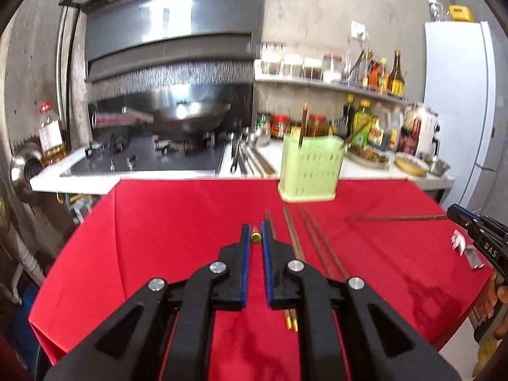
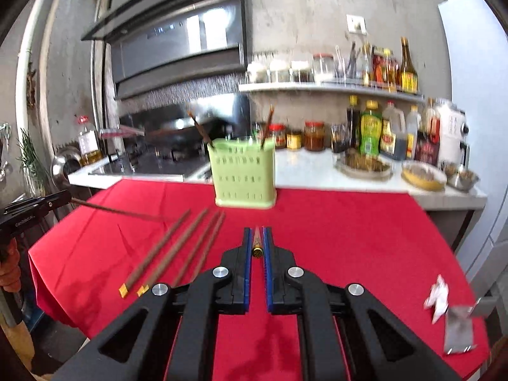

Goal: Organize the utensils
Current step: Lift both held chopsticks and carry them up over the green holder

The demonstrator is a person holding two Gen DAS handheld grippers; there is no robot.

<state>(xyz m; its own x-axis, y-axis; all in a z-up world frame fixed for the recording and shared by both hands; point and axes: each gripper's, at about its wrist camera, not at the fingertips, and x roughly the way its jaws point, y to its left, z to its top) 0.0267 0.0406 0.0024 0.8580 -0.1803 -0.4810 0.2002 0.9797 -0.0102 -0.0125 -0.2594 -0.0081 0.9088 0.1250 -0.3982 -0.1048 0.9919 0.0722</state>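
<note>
The red-covered surface [image 1: 177, 222] carries everything that matters here. At its far edge stands the pale green slotted plastic utensil holder [image 2: 243, 173], upright, with two brown chopsticks already leaning out of its top. Four loose brown wooden chopsticks [image 2: 177, 247] lie flat on the cloth, roughly parallel, with their long axes running from your near side toward the holder and their gold-capped ends nearest you.

Each of your tools has one chopstick. The left gripper [image 1: 256, 238] has its fingers nearly closed on a brown gold-capped chopstick [image 1: 255, 237]; the cap shows between the blue pads. In the right wrist view that stick's shaft runs level above the cloth, pointing across toward the loose four. The right gripper [image 2: 257, 244] is likewise pinched almost shut on a second gold-capped chopstick [image 2: 257, 247], whose shaft points straight ahead along the fingers toward the holder.

Judgement: the holder lies dead ahead of the right fingers and ahead and to the right of the left ones, so the right is better lined up for the first drop. Both sticks are held near level; each needs its tip tilted down over the holder's open top before release.

A crumpled white scrap [image 2: 438, 298] lies near the cloth's right edge, well apart from the work.
</note>
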